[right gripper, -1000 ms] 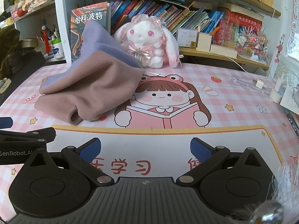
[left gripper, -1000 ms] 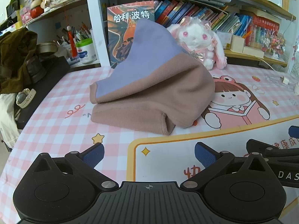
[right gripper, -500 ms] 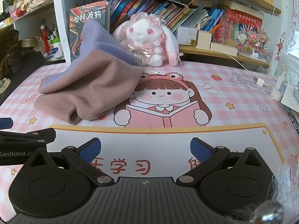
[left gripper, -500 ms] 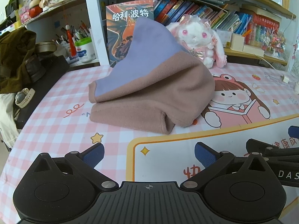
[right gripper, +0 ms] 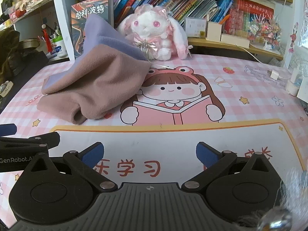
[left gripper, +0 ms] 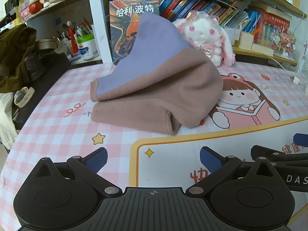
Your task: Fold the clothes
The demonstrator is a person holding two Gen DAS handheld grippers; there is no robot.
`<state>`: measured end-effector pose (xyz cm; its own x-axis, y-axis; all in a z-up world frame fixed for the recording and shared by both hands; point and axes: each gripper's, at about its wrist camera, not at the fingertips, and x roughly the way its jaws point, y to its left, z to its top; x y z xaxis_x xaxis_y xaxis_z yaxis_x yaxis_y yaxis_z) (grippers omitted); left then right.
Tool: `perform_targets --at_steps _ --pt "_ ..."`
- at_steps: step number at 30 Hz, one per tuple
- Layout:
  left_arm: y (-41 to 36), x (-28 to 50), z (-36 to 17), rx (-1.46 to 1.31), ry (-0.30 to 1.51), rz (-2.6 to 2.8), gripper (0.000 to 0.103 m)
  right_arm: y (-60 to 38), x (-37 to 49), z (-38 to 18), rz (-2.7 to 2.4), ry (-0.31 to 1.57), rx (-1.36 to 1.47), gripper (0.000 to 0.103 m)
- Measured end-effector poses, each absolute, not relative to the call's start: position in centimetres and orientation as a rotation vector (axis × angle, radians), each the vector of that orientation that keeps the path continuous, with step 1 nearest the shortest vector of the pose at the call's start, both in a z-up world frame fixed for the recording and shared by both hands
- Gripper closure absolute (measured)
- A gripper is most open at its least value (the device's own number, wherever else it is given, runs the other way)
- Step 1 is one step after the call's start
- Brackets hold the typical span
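pink checked mat (left gripper: pixel 57 127): garment (left gripper: pixel 157 88) heaped, peak toward shelf.

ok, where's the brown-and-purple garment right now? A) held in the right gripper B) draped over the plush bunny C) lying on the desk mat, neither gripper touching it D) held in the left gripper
C: the brown-and-purple garment lies bunched on the pink checked desk mat, while the left gripper and right gripper are both open and short of it.

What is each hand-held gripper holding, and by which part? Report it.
Nothing. The left hand-held gripper and right hand-held gripper are both open and empty, short of the brown and purple garment on the table.
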<state>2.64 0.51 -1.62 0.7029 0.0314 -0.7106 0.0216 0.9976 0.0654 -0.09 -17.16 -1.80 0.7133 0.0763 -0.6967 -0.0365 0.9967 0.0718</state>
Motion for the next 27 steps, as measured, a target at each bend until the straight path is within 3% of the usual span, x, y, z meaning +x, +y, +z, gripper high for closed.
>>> perform_targets --at_steps 13,21,27 --pt "0.1 5.3 -3.2 0.11 0.79 -0.069 0.001 -18.6 3.0 -2.9 0.058 0.829 0.183 0.0" --pt "-3.1 9.1 -4.1 0.274 0.705 -0.164 0.001 -20.3 4.9 -2.5 0.01 0.798 0.244 0.0" --pt "-4.7 11.8 -6.2 0.377 0.731 -0.157 0.012 -21.8 4.8 -2.5 -0.012 0.808 0.311 0.0"
